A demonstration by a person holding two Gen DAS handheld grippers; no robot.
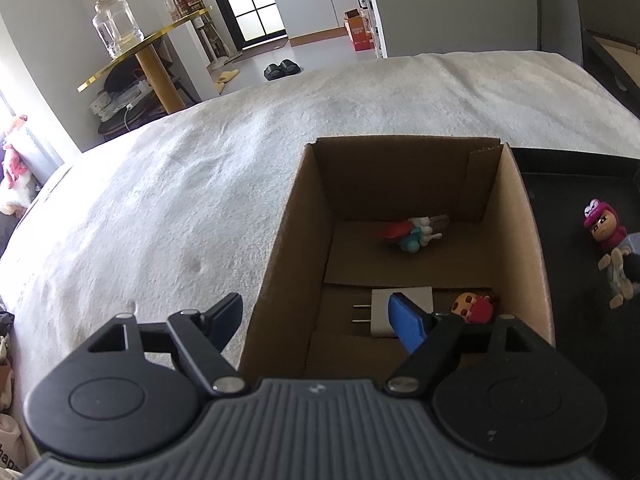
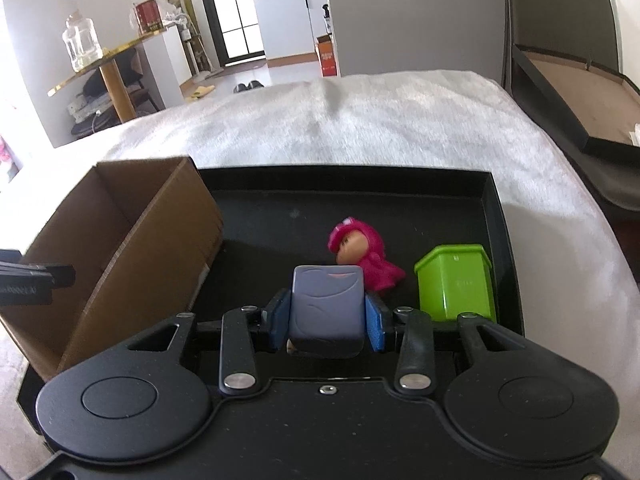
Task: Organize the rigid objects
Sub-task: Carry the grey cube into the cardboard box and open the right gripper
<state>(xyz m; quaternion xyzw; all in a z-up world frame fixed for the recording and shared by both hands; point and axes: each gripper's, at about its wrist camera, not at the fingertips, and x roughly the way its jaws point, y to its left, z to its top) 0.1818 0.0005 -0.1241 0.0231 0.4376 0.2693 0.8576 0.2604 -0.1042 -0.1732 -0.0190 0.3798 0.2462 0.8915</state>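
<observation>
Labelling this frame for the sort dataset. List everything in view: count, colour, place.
cardboard box: 1, brown, open, on the white blanket beside the tray
white charger plug: 1, white, in the box, near end
red figure: 1, red with a pale face, in the box beside the plug
small toy: 1, red, teal and white, in the box, far end
black tray: 1, black, on the blanket right of the box
pink figure: 1, magenta, lying in the tray
green bin: 1, lime green, upright in the tray's right side
grey-blue block: 1, grey-blue, between the right jaws
white blanket: 1, white, under everything
left gripper: 1, black with blue pads, jaws open at the box's near corner
right gripper: 1, black with blue pads, over the tray
</observation>
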